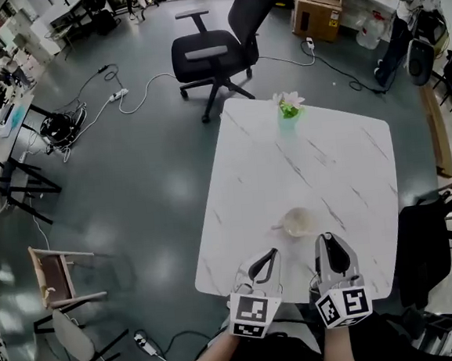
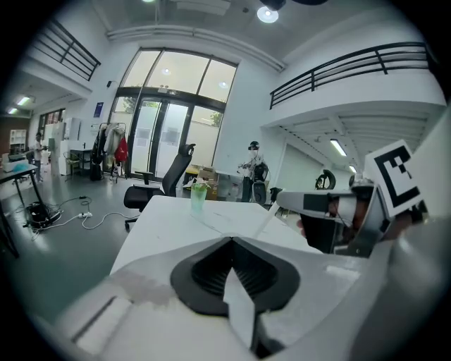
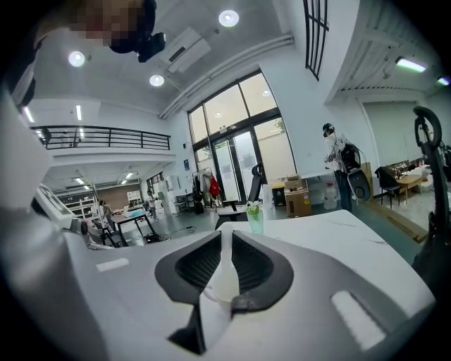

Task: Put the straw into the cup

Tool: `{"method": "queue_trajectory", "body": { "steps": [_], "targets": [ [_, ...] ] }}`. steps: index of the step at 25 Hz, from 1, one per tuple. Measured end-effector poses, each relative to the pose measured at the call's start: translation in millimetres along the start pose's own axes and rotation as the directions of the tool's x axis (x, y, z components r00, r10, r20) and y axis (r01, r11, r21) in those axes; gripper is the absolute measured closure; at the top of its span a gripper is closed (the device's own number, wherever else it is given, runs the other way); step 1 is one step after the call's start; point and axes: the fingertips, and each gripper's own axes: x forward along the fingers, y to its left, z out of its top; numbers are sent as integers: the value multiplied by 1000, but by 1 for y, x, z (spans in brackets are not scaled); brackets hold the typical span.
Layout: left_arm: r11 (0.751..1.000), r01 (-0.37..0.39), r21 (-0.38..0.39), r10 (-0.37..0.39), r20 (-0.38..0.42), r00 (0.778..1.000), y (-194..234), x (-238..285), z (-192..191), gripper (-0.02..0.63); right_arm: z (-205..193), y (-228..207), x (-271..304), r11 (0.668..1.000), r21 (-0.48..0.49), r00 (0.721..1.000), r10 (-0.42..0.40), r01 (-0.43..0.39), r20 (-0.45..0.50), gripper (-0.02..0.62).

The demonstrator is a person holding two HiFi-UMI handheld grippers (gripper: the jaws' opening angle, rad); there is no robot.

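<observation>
Right tool [image 1: 330, 241] looks clamped on the straw [image 2: 267, 220], left tool [image 1: 275, 252] is shut and empty, and the cup [image 1: 299, 222] sits on the bench [image 1: 326, 159] just far-left of it: tip the straw steeper, centre its end over the rim, lower slowly, then release.

White marbled table [image 1: 318, 160]. A cup [image 1: 299, 222] stands near the near edge; a green vase [image 1: 287, 111] with flowers stands by the far edge, well apart.
</observation>
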Motion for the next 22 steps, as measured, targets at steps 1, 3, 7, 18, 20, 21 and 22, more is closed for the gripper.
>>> {"method": "queue_trajectory", "body": {
  "steps": [1,3,7,18,20,21,22],
  "targets": [
    [1000,-2,0,2,-7,1000,1,4,0,604,-2,-3,5,1000,3,1000,2,-2,-6,549],
    [1000,-7,-2,7,-22,1000,3,10,-2,604,-7,-9,13,1000,10,1000,7,-6,-18,548],
    [1000,-14,-8,13,-52,999,7,20,-9,604,-18,-17,27,1000,22,999,12,-11,-46,548],
    [1000,-19,-25,15,-129,992,13,44,-28,604,-51,-36,53,999,53,993,17,-11,-117,548],
    [999,-21,-32,16,-139,990,15,48,-31,604,-56,-37,58,998,57,992,20,-13,-126,548],
    [999,-22,-36,17,-144,989,16,49,-33,604,-58,-37,61,998,56,991,23,-15,-131,548],
    [999,-24,-40,18,-149,989,17,51,-35,604,-61,-37,63,998,55,990,25,-18,-137,548]
  ]
}}
